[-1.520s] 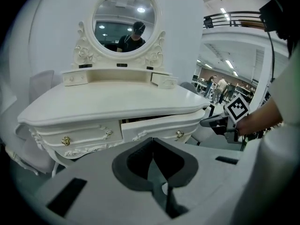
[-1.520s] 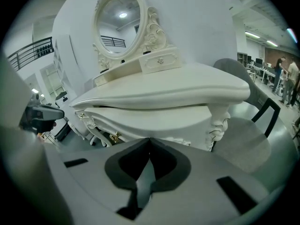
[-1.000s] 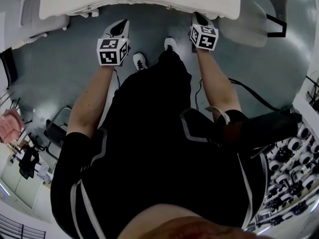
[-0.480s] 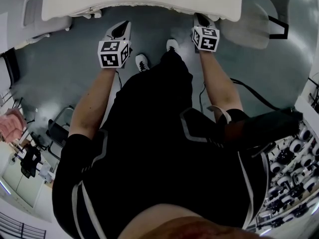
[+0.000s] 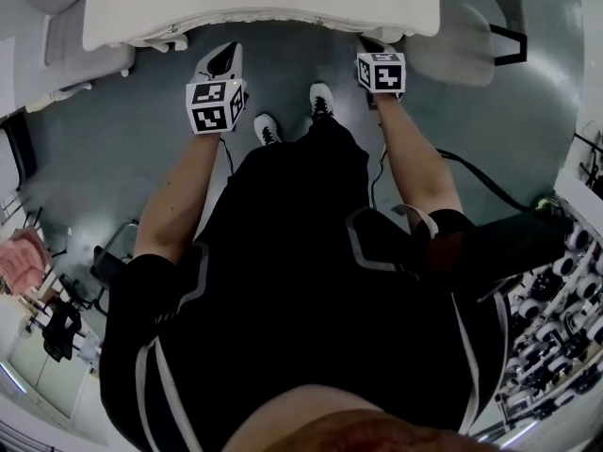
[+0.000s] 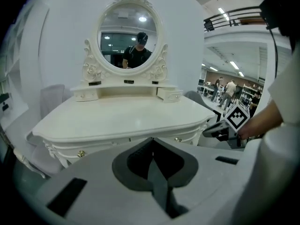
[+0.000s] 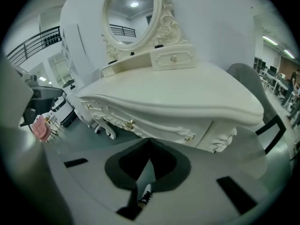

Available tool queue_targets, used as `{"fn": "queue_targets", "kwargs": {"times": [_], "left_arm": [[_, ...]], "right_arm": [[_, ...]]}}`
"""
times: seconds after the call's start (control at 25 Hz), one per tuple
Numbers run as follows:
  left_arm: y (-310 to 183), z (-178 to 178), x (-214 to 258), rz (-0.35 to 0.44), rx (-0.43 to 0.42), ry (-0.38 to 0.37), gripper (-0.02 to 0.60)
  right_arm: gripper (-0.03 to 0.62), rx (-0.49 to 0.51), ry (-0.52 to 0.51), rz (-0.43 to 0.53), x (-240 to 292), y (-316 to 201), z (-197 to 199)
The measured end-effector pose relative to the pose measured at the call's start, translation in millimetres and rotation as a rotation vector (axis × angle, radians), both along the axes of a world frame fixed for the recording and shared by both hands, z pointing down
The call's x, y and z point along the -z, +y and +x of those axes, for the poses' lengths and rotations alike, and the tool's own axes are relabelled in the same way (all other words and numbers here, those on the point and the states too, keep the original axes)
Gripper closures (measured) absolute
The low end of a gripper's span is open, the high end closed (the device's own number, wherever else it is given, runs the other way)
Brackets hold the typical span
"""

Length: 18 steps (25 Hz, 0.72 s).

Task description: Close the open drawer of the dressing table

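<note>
The white dressing table (image 5: 264, 3) with its oval mirror (image 6: 127, 36) stands in front of me. On its top shelf the small right-hand drawer (image 7: 173, 58) sticks out ahead of the shelf; it also shows as the offset little drawer (image 6: 169, 93) in the left gripper view. Below the top, the front drawers carry gold knobs (image 7: 130, 123). My left gripper (image 5: 226, 55) hangs shut and empty just short of the table's front edge. My right gripper (image 5: 375, 50) is shut and empty too, its tips at the front edge near the right end, below the tabletop.
A grey chair (image 5: 464, 45) stands right of the table and another grey seat (image 5: 85, 59) to its left. The person's feet (image 5: 292, 111) rest on the grey floor between the grippers. A black cable (image 5: 480, 182) runs across the floor at right.
Both grippers have shifted slightly towards the table's front edge, the right one now reaching it. Both sets of jaws stay shut.
</note>
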<state>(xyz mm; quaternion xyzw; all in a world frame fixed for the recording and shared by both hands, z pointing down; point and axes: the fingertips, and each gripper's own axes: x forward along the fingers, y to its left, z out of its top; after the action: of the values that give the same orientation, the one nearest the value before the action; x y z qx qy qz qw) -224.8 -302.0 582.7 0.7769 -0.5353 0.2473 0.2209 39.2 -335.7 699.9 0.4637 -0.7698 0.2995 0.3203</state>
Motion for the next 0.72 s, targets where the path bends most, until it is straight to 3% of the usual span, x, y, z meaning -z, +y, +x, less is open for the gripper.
{"fn": "queue_targets", "kwargs": {"times": [0.48, 0.72], "left_arm": [[-11.4, 21.3, 62.0, 0.111, -0.178, 0.107, 0.577], [-26.7, 14.0, 117.7, 0.18, -0.189, 0.224, 0.577]], "right_arm": [[0.589, -0.088, -0.068, 0.077, 109.9, 10.9, 13.1], [0.589, -0.092, -0.138, 0.163, 180.7, 3.4, 0.1]]}}
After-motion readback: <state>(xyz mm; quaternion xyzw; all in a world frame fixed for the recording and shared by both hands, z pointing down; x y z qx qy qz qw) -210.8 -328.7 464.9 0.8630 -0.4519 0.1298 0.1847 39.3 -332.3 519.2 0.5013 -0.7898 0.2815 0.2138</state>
